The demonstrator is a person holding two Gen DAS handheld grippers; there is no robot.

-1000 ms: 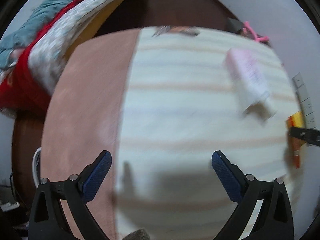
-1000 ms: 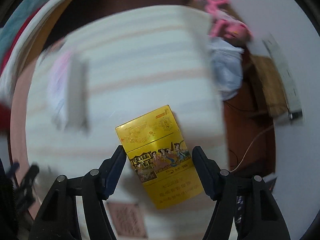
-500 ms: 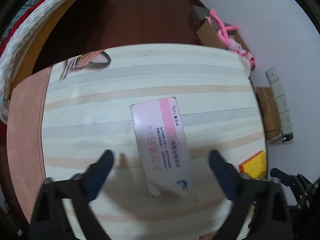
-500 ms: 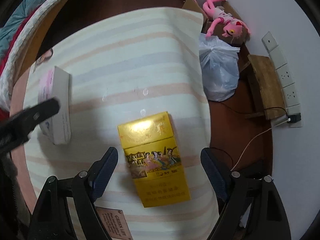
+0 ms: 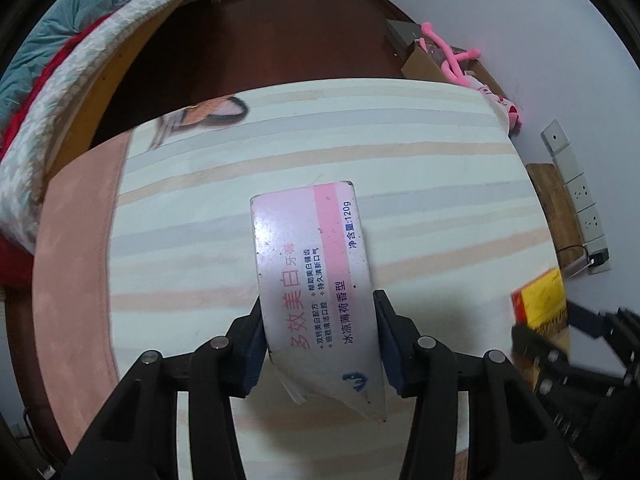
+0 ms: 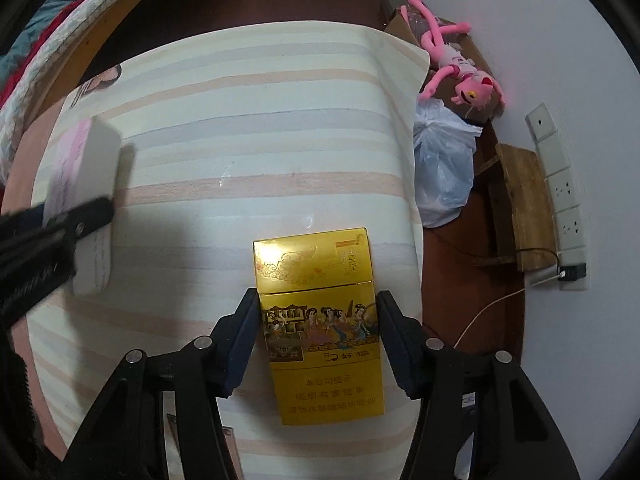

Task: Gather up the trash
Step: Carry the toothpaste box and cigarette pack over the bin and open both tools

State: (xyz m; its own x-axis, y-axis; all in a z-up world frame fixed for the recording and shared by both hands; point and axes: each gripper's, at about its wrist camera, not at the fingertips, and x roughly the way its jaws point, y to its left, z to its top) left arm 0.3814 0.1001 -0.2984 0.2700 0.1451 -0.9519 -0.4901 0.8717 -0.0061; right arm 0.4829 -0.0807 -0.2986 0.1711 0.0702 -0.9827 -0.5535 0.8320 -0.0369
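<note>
The toothpaste box (image 5: 316, 280) is gripped by the left claw (image 5: 318, 312); the yellow cigarette pack (image 6: 318, 320) is clamped by the right claw (image 6: 318, 312), over the striped worktop (image 6: 240, 152).

Left gripper (image 5: 318, 308): jaws closed in from both sides, blue pads (image 5: 256, 340) pressed flat against what is held between them. Right gripper (image 6: 316, 312): jaws likewise drawn in, pads (image 6: 240, 340) set against both flanks. Both are held low, pointed forward, side by side.
</note>
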